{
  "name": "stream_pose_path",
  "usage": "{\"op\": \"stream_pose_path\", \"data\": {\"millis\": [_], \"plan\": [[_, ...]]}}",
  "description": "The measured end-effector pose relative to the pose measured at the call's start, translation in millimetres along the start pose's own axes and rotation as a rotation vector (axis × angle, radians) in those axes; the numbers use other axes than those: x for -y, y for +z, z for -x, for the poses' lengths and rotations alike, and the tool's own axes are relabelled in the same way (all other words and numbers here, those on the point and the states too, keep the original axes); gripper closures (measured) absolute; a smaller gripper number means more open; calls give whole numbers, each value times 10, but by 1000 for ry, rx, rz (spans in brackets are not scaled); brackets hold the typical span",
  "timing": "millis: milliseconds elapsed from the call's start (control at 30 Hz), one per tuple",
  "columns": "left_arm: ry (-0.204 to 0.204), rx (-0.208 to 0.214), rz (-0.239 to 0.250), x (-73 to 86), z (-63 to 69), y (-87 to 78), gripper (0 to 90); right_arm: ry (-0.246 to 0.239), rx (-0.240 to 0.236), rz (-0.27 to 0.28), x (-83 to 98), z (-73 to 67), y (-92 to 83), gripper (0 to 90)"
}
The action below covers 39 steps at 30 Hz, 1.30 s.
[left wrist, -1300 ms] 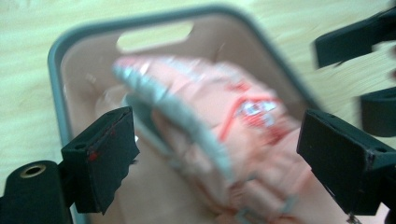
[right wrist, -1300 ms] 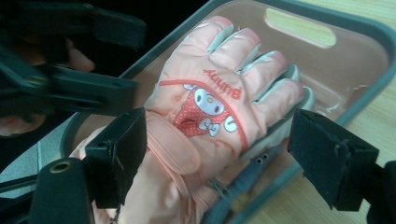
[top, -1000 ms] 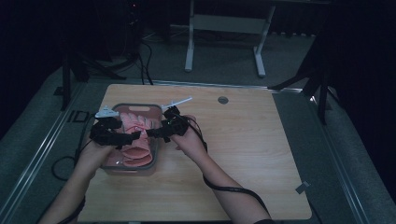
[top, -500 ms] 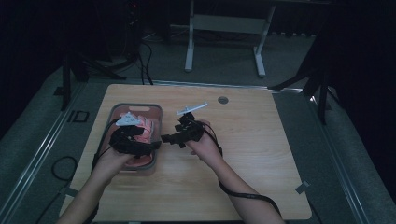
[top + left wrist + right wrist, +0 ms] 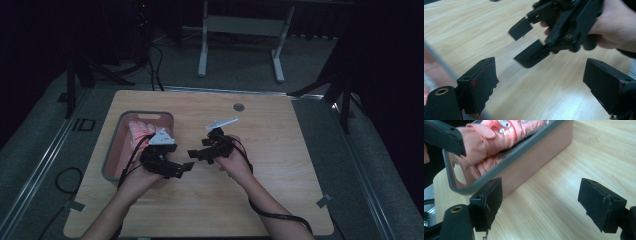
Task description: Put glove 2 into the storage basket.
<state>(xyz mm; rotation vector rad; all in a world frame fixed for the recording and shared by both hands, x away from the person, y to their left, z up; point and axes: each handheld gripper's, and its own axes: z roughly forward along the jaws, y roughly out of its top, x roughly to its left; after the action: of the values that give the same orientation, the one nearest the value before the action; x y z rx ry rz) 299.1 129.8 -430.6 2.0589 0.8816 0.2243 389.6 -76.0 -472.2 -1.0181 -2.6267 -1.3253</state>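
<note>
Sitting at the left of the wooden table (image 5: 280, 150), the pink bin (image 5: 111, 152) with its grey rim is the landmark, and it holds a salmon-pink padded garment (image 5: 137, 131) that fills its far end. Seen from the right gripper view, the garment (image 5: 499, 135) is folded and puffy, with a buttoned tab on one sleeve and a small cartoon print of white and red near the top; it lies inside the bin (image 5: 534, 157), level with the rim, touched by neither gripper. Just beside the bin's right wall, the left gripper (image 5: 181, 169) hovers over bare wood with its jaws wide apart and nothing between them, as the left gripper view (image 5: 541, 82) confirms. Farther right of the bin, the right gripper (image 5: 196, 153) faces back toward it, tips near those of the left, its jaws likewise spread wide and empty (image 5: 540, 202). Beyond both, well apart from the bin, a small round grommet (image 5: 239, 107) sits in the tabletop.
</note>
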Motion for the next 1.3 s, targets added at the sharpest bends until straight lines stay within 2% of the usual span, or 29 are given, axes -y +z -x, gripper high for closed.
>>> {"op": "stream_pose_path", "data": {"millis": [67,200,267,333,433,533,600,667,900,1300], "plan": [[3,8,3,2,27,23,122,5,-3,-2,35,10,-4,197],[43,30,0,23,177,125,122,-6,1,3,208,52,-61,196],[52,36,-4,27,206,144,121,-6,1,3,208,52,-61,196],[76,60,-10,47,308,215,121,-9,8,9,314,87,-140,192],[80,79,-14,69,364,270,122,-16,10,15,389,118,-193,189],[98,102,-30,98,442,354,121,-17,8,19,429,136,-219,185],[118,104,-39,115,486,406,121,-31,15,24,512,163,-261,184],[115,123,-43,130,514,455,121,-36,29,27,571,185,-285,184],[143,157,-60,191,609,609,122,-17,29,34,718,268,-315,183],[178,196,-84,366,703,807,121,-44,38,18,968,309,-313,180]]}}
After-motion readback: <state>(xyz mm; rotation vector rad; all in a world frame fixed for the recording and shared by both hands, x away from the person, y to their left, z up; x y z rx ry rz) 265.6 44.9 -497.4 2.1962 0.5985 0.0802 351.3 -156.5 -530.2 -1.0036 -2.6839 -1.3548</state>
